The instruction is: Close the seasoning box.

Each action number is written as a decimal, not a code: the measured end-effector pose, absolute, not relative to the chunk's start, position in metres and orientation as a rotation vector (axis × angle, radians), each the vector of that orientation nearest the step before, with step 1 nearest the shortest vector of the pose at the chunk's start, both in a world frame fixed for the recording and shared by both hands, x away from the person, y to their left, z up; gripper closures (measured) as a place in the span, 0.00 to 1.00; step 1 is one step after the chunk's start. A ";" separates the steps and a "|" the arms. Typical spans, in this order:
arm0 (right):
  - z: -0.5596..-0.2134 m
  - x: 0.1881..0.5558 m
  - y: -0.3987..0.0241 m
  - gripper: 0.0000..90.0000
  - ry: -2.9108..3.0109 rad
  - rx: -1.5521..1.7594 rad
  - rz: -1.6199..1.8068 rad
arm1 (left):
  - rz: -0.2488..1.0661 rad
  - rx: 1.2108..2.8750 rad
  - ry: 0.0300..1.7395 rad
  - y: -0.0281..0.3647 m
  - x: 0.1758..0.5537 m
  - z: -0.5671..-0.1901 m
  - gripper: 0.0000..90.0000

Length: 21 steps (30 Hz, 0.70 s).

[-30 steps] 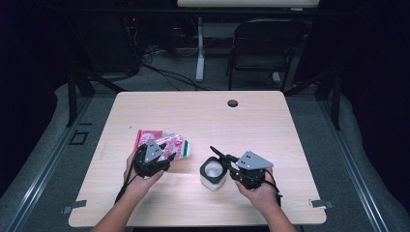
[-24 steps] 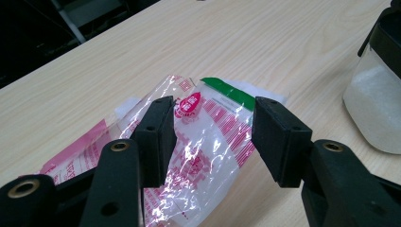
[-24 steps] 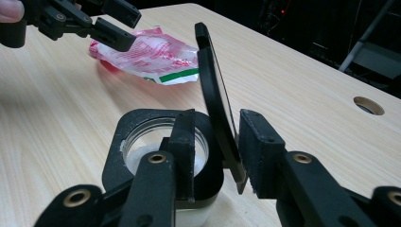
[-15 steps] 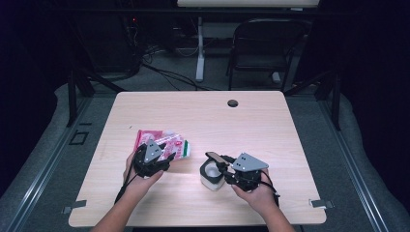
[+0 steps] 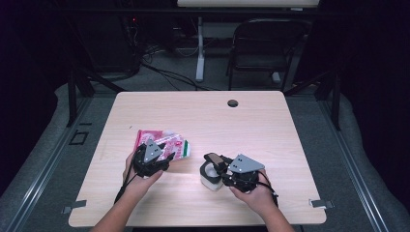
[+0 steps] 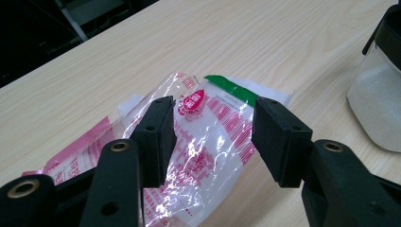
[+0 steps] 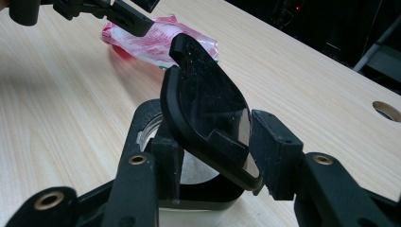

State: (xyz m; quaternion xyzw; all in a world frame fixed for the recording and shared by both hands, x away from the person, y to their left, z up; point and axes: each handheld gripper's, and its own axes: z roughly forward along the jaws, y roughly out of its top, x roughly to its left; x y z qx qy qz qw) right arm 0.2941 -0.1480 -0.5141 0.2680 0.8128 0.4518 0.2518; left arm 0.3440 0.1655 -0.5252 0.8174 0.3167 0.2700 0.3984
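A small clear jar (image 5: 210, 178) of white powder stands on the table, its black flip lid (image 7: 208, 109) tilted up and open. My right gripper (image 7: 220, 156) reaches over the jar (image 7: 144, 120). Its jaws have just been opening, and the raised lid stands between them unpinched. To the left lies a pink and clear plastic bag (image 5: 164, 142) with red print. My left gripper (image 6: 215, 142) hovers low over the bag (image 6: 208, 118), open, one pad on each side of the crinkled film. In the high view the left gripper (image 5: 153, 157) and right gripper (image 5: 227, 171) sit near the front edge.
The light wooden table (image 5: 290, 135) has a round cable hole (image 5: 233, 103) near its far edge. A black chair (image 5: 266, 48) and cables stand on the floor beyond. The jar (image 6: 378, 104) sits just right of my left gripper's jaws.
The right gripper edged slightly left toward the jar, and its jaws spread wider around the raised lid. The left hand and the bag stayed put.
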 end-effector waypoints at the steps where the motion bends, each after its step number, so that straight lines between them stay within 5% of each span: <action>1: -0.514 0.294 -0.148 0.61 2.212 0.729 1.227 | 0.684 2.069 0.802 0.166 0.344 -0.525 0.55; 21: -0.517 0.292 -0.139 0.47 2.246 0.675 1.239 | 0.687 2.070 0.805 0.167 0.344 -0.525 0.55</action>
